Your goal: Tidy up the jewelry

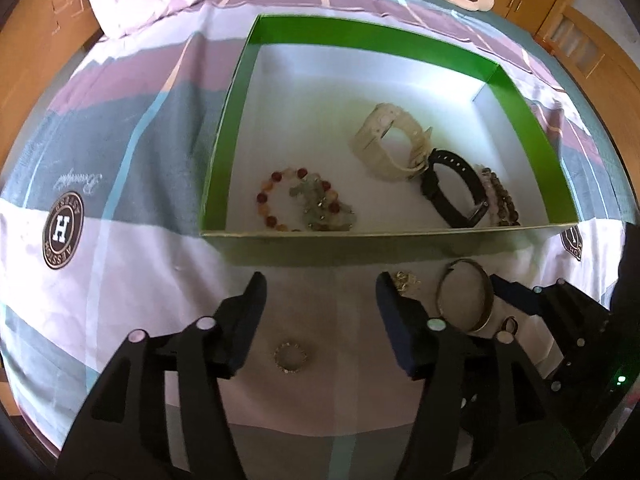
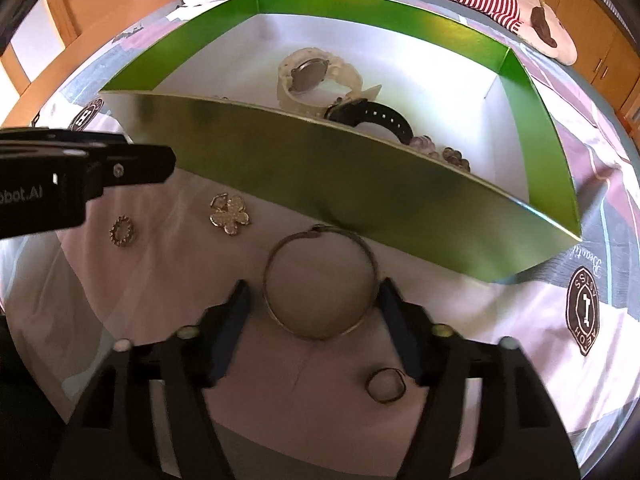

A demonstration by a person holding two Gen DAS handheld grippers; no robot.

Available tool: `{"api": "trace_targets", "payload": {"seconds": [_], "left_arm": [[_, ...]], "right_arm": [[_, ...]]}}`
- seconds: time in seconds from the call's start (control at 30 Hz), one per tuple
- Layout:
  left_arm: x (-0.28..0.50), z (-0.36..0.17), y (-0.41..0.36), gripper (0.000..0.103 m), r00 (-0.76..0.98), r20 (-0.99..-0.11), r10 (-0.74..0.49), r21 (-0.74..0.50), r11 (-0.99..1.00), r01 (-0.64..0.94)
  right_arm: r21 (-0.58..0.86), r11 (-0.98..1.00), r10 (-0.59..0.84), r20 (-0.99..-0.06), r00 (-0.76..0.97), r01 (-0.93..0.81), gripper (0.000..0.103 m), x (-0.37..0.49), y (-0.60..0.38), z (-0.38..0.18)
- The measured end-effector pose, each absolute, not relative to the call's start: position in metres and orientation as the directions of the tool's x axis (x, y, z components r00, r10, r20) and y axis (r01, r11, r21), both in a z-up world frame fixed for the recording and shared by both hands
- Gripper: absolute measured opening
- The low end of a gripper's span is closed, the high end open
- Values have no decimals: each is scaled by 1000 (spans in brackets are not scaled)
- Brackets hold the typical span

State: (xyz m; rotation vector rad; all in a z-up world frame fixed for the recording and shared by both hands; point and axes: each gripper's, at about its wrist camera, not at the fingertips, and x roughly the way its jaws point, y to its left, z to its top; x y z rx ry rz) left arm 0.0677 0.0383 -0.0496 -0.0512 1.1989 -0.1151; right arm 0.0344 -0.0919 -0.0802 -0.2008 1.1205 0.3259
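Metal round bangle [image 2: 320, 284] between my right gripper's [image 2: 314, 300] parted fingers | left gripper [image 1: 320, 300] parted, empty | risk: bangle skids off pads.

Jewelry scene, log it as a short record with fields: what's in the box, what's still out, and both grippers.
surface: bedspread
box: white watch, black watch, bead bracelets
outside: bangle, brooch, spiky ring, thin ring
left gripper: open, above spiky ring
right gripper: open, straddling bangle
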Motion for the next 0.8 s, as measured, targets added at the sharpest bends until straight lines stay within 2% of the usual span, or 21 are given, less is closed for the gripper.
{"api": "trace_targets", "payload": {"seconds": [0.2,0.53,0.57,0.63,0.67,0.7,0.8], "left_arm": [[66,-57,18,67,336,-932,-134,-99,988,120],[77,-79,-14,66,321,-941,-105,-52,984,169],[77,-82,-15,58,317,-944,-94,-41,985,169],[77,-84,-18,53,323,-944,-68,-12,985,173],[76,-83,-18,43,329,-942,-65,-7,985,175],[75,-81,-18,25,334,-940,-67,-7,984,181],[72,-76,-20,23,352,-934,-57,13,981,193]], "right_arm": [[9,934,152,-914,376,-357,59,34,-91,-80],[11,943,138,-923,358,-334,59,32,-105,-80],[8,942,136,-923,359,-335,59,32,-104,-80],[10,943,136,-923,359,-333,59,31,-105,-80],[10,943,136,-923,359,-332,59,31,-104,-80],[10,944,136,-923,360,-331,59,31,-102,-80],[9,944,135,-921,364,-329,59,29,-102,-81]]}}
